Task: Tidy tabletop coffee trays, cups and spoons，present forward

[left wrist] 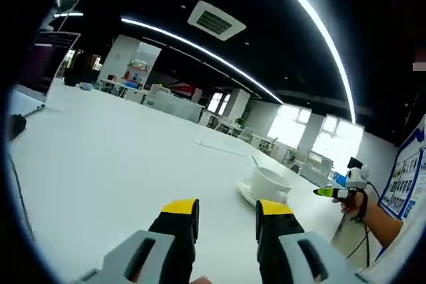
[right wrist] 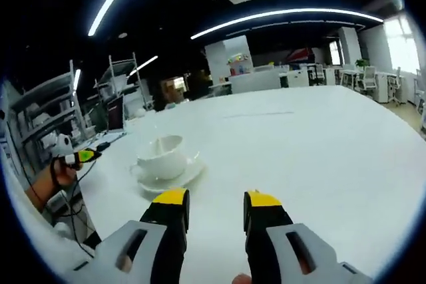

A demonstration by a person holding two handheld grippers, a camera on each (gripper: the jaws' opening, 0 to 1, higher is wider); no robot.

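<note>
Each camera rides low over the white bench (left wrist: 120,164), looking forward along its own tool across the bench top toward the open office behind. The left gripper view has the cup (left wrist: 269,183) on its saucer (left wrist: 247,193) near, right of its jaws. The right gripper view has them near, left of its jaws. Both views share cup, saucer and a person's hand (left wrist: 353,199) holding a small device.
</note>
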